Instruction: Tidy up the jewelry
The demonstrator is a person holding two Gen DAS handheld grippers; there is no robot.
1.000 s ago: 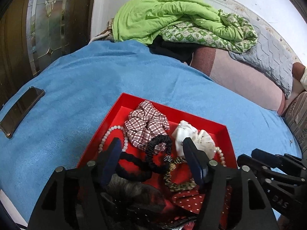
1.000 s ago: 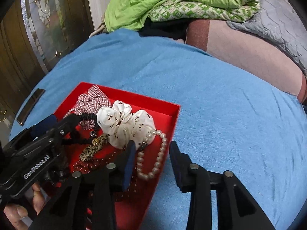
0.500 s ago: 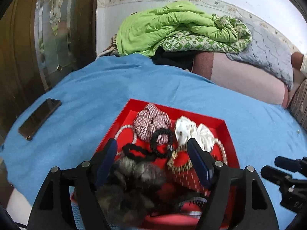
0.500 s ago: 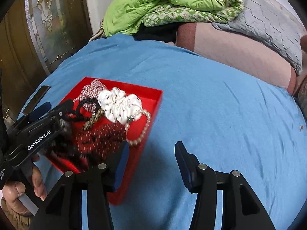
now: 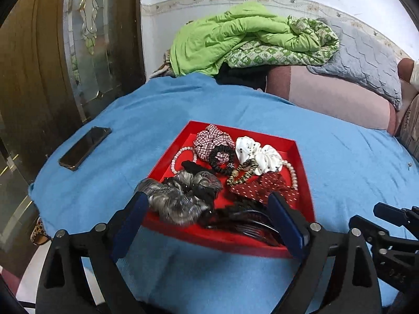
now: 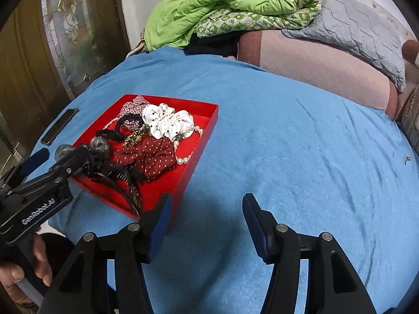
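A red tray lies on the blue bedspread and also shows in the right wrist view. It holds a plaid scrunchie, a white dotted scrunchie, a black hair tie, a leopard hair tie, a red dotted bow, pearl strands, a grey furry scrunchie and dark hair combs. My left gripper is open and empty over the tray's near edge. My right gripper is open and empty above the bedspread, right of the tray's near corner.
A dark phone lies on the bedspread left of the tray. A green quilt pile, a grey pillow and a pink cushion sit at the back. A wooden glass door stands left.
Both grippers have drawn back from the tray and risen. The left one was low among the hair ties and is now at the tray's near edge. The right one left the pearl strand.
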